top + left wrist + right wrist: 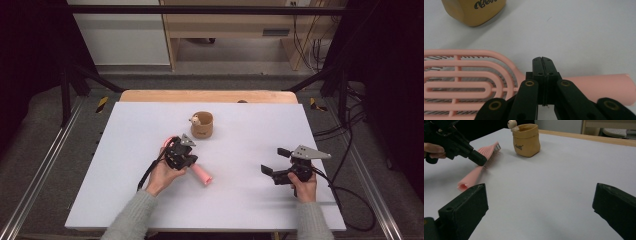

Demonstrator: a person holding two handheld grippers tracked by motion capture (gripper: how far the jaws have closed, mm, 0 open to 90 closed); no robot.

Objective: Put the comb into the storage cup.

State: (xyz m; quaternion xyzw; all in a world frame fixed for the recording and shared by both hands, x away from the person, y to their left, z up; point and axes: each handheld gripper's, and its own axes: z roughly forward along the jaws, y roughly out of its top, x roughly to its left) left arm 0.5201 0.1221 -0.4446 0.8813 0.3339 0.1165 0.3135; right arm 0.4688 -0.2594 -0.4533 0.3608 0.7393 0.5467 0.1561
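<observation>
White table [250, 200], pink brush [202, 175], shut left tool [184, 154]

The pink hairbrush [202, 174] lies flat on the white table, its round hollow handle pointing toward five o'clock in the high view, its head toward eleven o'clock; the head [461, 82] is an open, slotted oval frame with dark bristles; it sits at seven o'clock from the tan pouch [202, 125], near it.

White table [250, 200] w/ pink hairbrush [202, 175] lying flat, tan pouch [202, 125] upright behind it
</observation>
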